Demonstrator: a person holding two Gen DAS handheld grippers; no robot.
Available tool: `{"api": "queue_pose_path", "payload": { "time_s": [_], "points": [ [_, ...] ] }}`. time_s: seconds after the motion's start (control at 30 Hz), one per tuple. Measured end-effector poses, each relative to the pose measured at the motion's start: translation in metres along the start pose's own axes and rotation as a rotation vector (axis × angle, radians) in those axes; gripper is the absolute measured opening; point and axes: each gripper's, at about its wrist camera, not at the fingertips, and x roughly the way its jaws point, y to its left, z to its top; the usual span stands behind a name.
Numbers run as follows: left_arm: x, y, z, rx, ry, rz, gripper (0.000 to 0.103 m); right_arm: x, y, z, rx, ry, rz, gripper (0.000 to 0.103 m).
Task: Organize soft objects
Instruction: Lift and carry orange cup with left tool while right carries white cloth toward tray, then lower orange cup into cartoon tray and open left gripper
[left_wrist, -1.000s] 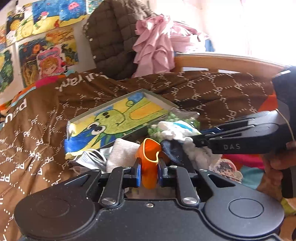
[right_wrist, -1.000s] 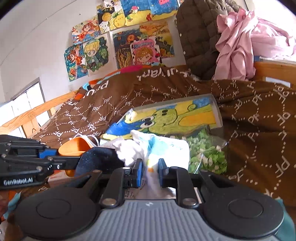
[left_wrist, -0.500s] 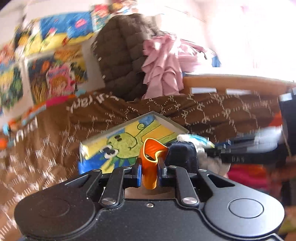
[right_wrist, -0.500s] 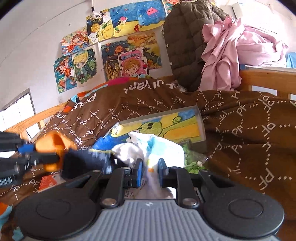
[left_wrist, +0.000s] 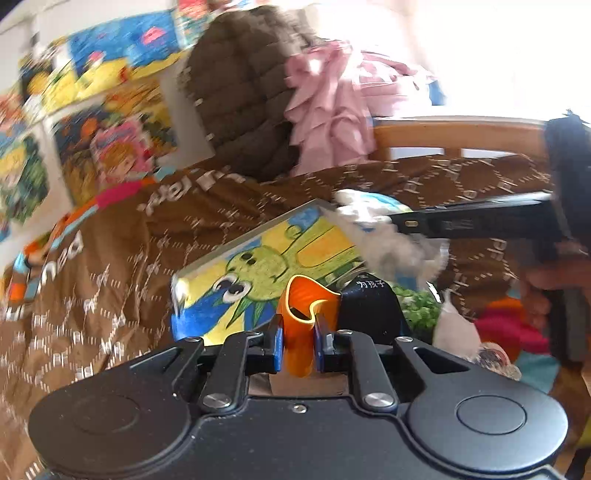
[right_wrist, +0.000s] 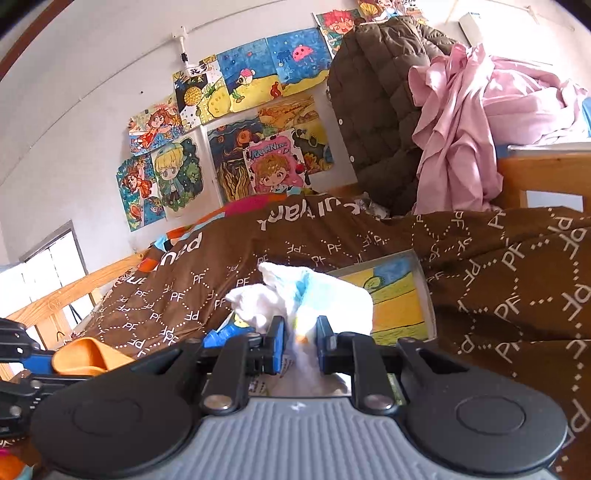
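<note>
Left wrist: left gripper (left_wrist: 298, 345) clamps orange slipper (left_wrist: 303, 317) upright; right gripper (right_wrist: 299, 345) pinches white cloth (right_wrist: 314, 295).

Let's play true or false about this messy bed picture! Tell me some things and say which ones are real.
1. The left gripper is pinching something orange. True.
2. The right gripper is empty. False: it is shut on a white and blue cloth.
3. The blanket on the bed is brown with white letters. True.
4. The drawings on the wall are black and white. False: they are brightly coloured.
5. A pink cloth hangs beside a brown quilted jacket. True.
</note>
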Motion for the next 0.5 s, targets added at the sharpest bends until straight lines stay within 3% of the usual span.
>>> {"api": "queue_pose_path", "payload": {
  "time_s": [0.1, 0.23, 0.4, 0.5],
  "points": [
    [-0.004, -0.006, 0.002, 0.104, 0.009, 0.001, 0.017, 0.012, -0.006, 0.002, 0.004, 0.003, -0.003, 0.020],
    [-0.001, -0.003, 0.011, 0.059, 0.008, 0.030, 0.017, 0.025, -0.013, 0.009, 0.017, -0.013, -0.005, 0.020],
    [0.014, 0.007, 0.028, -0.066, -0.014, 0.088, 0.017, 0.036, -0.023, 0.011, 0.061, -0.002, 0.026, 0.020],
    [0.017, 0.002, 0.035, -0.022, -0.001, 0.056, 0.017, 0.039, -0.024, 0.008, 0.046, 0.016, 0.038, 0.020]
  ]
}}
